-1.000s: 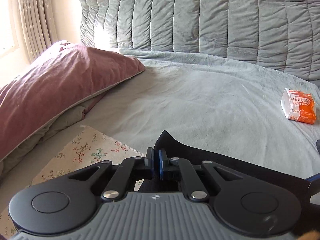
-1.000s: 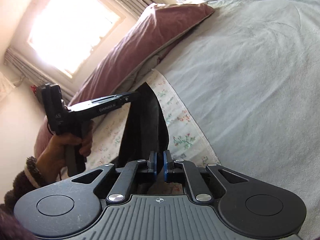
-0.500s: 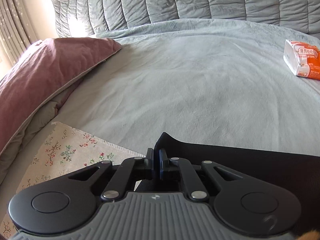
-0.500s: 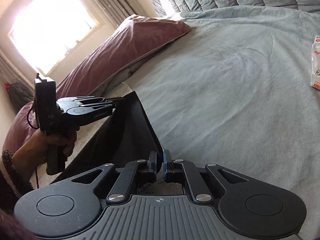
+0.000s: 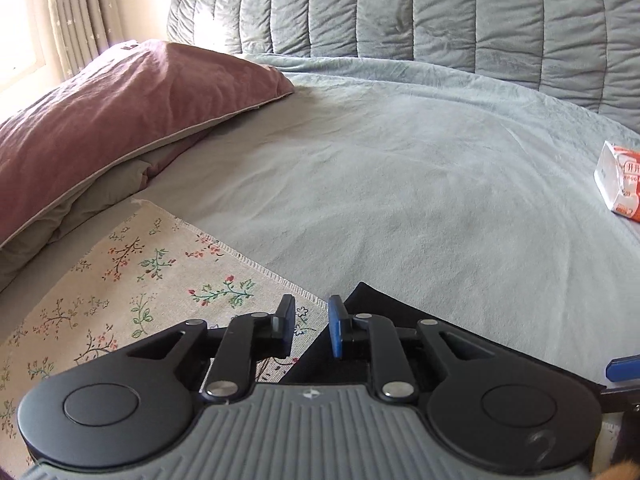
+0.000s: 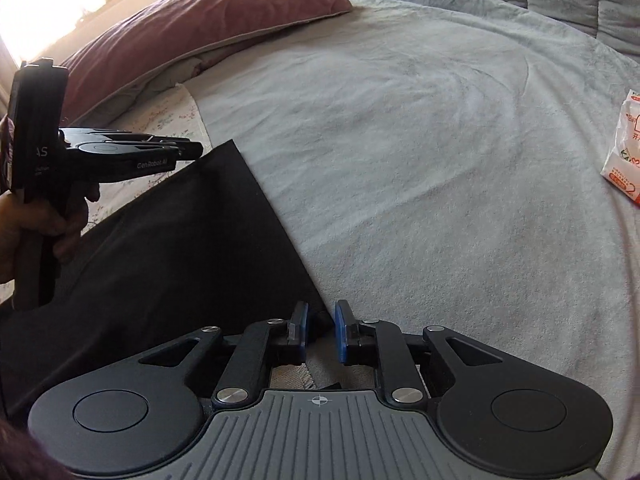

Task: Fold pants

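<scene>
Left gripper [image 5: 311,328]: jaws just opened, parted with a clear gap; blue pads pressing on nothing.
Left fingers and cloth: corner of the black pants [image 5: 384,308] just beside the right-hand pad and running under that finger; floral cloth showing through the gap.
Right gripper [image 6: 320,330]: jaws just opened, standing apart; nothing pinched.
Right fingers and cloth: pants [image 6: 180,248] edge ending right at the left-hand pad; bare bedding in the gap.
Pants: spread flat and dark between the two grippers, one straight edge on the grey-green bedspread [image 6: 420,160], far corner near the left gripper's tips.
Left hand [image 6: 36,232]: wrapped around the left gripper's handle.
Floral cloth [image 5: 132,280]: under the pants' left side, fringed edge on the bedspread.
Pillow [image 5: 120,92]: mauve, beyond the floral cloth.
Packet [image 5: 620,188]: orange and white, well apart at right.
Quilted backrest [image 5: 400,8]: behind the bed.
</scene>
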Demonstrator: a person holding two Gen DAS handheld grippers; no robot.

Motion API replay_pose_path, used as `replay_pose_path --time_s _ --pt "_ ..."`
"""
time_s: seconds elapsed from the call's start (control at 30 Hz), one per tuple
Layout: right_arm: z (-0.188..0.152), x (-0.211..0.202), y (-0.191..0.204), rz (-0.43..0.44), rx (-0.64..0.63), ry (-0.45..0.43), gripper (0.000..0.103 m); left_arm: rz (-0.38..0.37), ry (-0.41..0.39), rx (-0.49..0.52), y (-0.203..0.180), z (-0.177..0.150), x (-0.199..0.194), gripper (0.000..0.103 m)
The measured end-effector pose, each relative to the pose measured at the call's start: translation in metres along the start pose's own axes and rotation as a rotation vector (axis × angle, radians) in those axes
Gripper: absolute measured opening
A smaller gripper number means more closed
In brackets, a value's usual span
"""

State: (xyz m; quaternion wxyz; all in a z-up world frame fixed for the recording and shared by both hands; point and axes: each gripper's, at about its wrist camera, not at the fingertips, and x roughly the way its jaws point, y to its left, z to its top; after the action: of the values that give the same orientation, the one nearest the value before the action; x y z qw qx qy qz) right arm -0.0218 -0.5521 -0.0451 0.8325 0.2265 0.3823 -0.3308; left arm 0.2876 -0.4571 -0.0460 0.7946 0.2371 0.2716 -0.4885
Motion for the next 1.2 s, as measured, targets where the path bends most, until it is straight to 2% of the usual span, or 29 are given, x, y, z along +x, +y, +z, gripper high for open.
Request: replay_pose_path --time_s 0.1,0.23,0.3,0.43,0.6,0.77,0.97,1.07,1.2 --pt "-0.001 -0.014 0.005 0.041 -0.014 -0.029 0.044 0.043 -0.021 -0.052 0.013 -0.003 -0.043 0.045" --pt "-0.002 -0.035 0.016 0.108 -0.032 -0.062 0.049 0.114 -0.034 -0.124 0.032 -0.018 -0.117 0.057" --pt "-0.002 -0.043 0.026 0.135 -0.051 -0.070 0.060 0.160 -0.044 -0.138 0.038 -0.029 -0.159 0.066" --pt "-0.009 -0.063 0.047 0.167 -0.113 -0.082 0.067 0.242 -0.051 -0.170 0.044 -0.054 -0.227 0.074" --pt "-0.018 -0.082 0.074 0.207 -0.182 -0.080 0.074 0.345 -0.036 -0.286 0.051 -0.094 -0.295 0.082" --pt "-0.029 -0.094 0.103 0.250 -0.258 -0.073 0.079 0.422 -0.013 -0.368 0.048 -0.137 -0.345 0.092" --pt "-0.040 -0.105 0.140 0.282 -0.323 -0.076 0.082 0.495 0.017 -0.465 0.046 -0.194 -0.389 0.098" --pt "-0.049 -0.108 0.159 0.319 -0.345 -0.063 0.085 0.551 0.029 -0.509 0.049 -0.223 -0.407 0.103" --pt "-0.065 -0.106 0.192 0.360 -0.434 -0.030 0.085 0.595 0.046 -0.607 0.054 -0.256 -0.418 0.103"
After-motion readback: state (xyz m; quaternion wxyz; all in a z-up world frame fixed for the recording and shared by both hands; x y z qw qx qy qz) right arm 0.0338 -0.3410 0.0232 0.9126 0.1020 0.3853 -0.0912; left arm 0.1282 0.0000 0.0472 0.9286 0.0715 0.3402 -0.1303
